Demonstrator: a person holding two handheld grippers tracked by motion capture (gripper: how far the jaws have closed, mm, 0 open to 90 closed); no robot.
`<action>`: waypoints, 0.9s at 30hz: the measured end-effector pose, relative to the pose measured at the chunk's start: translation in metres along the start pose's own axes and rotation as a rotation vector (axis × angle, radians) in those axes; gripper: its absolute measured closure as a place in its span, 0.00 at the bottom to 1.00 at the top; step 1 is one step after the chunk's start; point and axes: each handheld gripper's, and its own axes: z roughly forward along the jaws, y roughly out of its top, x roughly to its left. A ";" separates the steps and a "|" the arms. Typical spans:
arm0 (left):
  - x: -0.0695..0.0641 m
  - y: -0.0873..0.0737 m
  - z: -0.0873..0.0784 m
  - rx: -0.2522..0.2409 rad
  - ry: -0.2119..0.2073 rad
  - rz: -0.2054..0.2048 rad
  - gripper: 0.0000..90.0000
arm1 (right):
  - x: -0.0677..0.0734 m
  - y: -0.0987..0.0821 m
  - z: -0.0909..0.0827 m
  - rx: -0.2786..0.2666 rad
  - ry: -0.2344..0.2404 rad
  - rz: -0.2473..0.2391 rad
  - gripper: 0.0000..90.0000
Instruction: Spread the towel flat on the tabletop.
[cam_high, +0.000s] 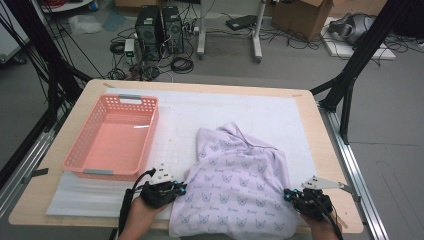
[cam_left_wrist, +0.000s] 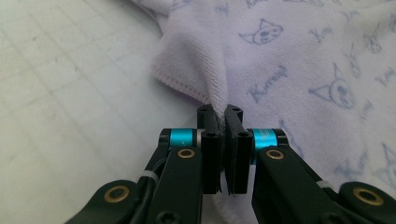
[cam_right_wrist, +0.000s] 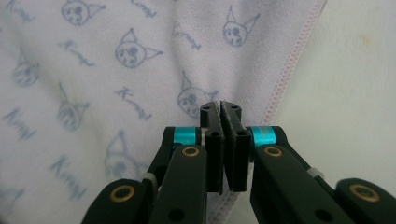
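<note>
Cables and computer towers clutter the floor beyond the worktop (cam_high: 305, 107), where a lilac towel (cam_high: 235, 185) lies rumpled on a white mat (cam_high: 260, 115), its near part hanging over the front edge. Left claw (cam_left_wrist: 224, 114) is closed on a pinched fold at the towel's left hem — right claw (cam_right_wrist: 223, 112) likewise clamped on cloth just inside the right hem. Gripping looks done; spreading or folding is left, and the pink basket (cam_high: 80, 145) stands empty.
</note>
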 end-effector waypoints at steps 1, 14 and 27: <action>-0.001 -0.006 -0.011 -0.005 -0.015 -0.015 0.96 | 0.001 -0.004 -0.005 0.008 0.014 -0.004 0.98; -0.005 -0.012 -0.028 -0.134 -0.045 -0.043 0.58 | 0.014 -0.001 -0.021 -0.012 0.073 0.005 0.71; 0.017 0.024 0.013 -0.125 0.014 -0.108 0.51 | 0.016 0.026 0.030 -0.027 -0.032 -0.055 0.61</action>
